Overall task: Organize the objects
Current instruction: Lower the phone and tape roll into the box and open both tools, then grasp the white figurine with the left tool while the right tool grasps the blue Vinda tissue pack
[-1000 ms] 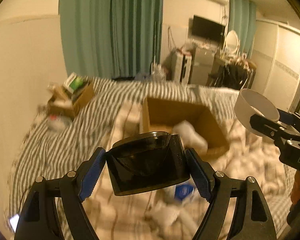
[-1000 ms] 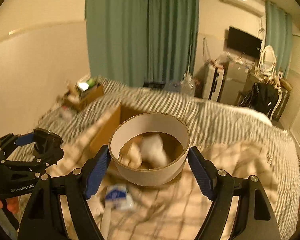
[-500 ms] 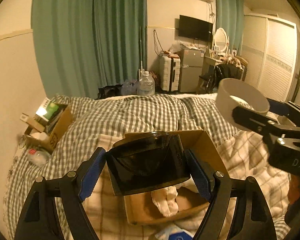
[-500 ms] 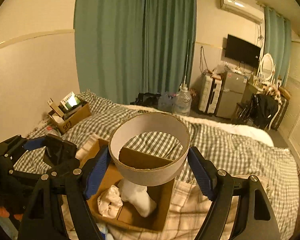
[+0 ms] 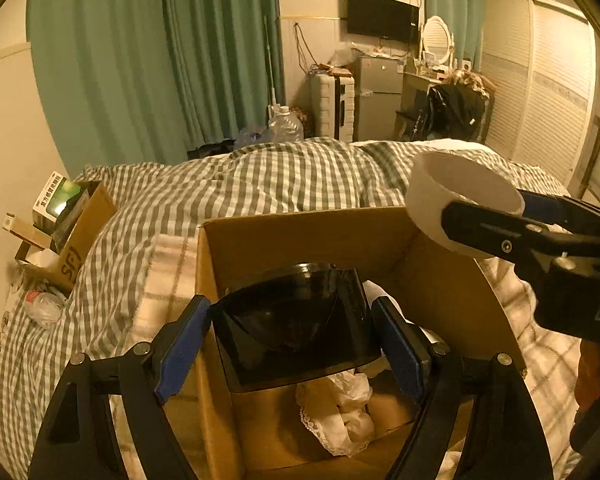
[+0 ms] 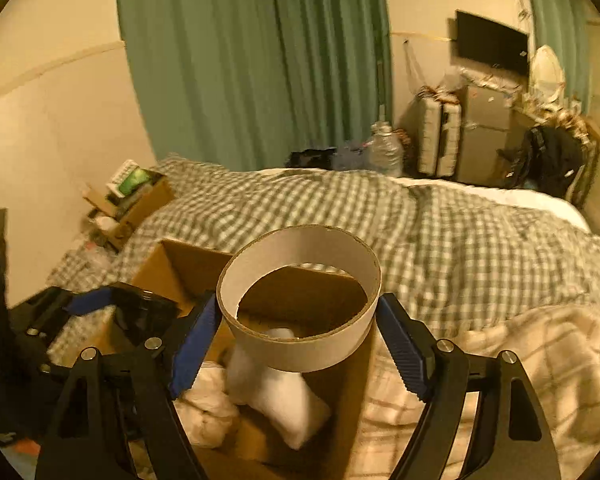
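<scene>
Over the open cardboard box (image 5: 300,236) on the bed (image 5: 260,184), seen from the left wrist, the left gripper (image 5: 294,344) clenches a black container (image 5: 296,320) between its blue pads, white cloth (image 5: 340,412) lying in the box beneath. At right, the right gripper (image 5: 512,216) carries a white cardboard ring (image 5: 432,196).

From the right wrist, the right gripper (image 6: 298,332) clasps the ring (image 6: 300,344) above the box (image 6: 188,264), over white bundles (image 6: 284,400). The left gripper (image 6: 112,312) appears at left with its dark container (image 6: 144,312).
</scene>
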Motion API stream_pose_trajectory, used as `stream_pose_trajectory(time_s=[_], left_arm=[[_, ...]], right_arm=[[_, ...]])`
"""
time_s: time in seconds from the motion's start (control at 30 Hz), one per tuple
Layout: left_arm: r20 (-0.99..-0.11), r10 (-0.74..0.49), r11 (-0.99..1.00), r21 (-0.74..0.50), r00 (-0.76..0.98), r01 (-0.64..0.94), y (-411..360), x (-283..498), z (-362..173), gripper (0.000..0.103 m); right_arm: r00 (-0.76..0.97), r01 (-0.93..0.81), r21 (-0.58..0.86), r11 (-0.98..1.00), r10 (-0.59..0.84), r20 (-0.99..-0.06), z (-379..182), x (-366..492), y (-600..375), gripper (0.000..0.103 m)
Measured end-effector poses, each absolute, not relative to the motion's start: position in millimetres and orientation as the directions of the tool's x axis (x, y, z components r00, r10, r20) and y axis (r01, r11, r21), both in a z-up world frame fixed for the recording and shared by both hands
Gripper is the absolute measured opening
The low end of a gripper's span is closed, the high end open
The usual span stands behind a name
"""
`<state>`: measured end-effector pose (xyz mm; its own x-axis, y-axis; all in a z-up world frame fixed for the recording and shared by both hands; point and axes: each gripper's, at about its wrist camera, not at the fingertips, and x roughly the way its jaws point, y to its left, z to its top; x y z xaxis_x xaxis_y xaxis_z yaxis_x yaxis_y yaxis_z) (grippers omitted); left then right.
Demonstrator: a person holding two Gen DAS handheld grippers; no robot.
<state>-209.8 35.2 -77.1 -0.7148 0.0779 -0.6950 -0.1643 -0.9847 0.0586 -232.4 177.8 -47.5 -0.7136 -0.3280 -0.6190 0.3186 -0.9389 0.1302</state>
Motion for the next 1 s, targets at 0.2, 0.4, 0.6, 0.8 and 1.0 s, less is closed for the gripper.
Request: stream_pose_trajectory(time_s=[0.2, 0.4, 0.6, 0.8, 1.0], left_arm=[[-0.678, 0.083, -0.991, 0.021, -0.731, -0.133, 25, -199, -57, 0.1], [-0.634, 0.05, -0.989, 0.074, -0.772, -0.125, 17, -152, -16, 0.103], [-0.622, -0.011, -0.994, 0.093, -0.783, -0.06, 1, -97, 8, 0.103], [-0.635, -0.01, -0.999, 0.034, -0.772, -0.016, -20, -47, 2, 0.103], [-0.696, -0.032, -1.0, 0.022, -0.718, 0.023, -27, -31, -52, 0.103]], right_arm=[[-0.754, 0.276, 0.108, -0.955, -0.285, -0.592, -27, -218, 185, 0.092], [-0.79, 0.255, 0.102, -0.961, -0.268, -0.552, 21, -180, 199, 0.092], [-0.83, 0.238, -0.001, -0.971, -0.203, -0.52, 64, -121, 194, 0.092], [-0.834, 0.236, -0.013, -0.972, -0.196, -0.516, 73, -63, 193, 0.092], [-0.778, 0.255, -0.004, -0.967, -0.203, -0.595, 20, -31, 183, 0.092]])
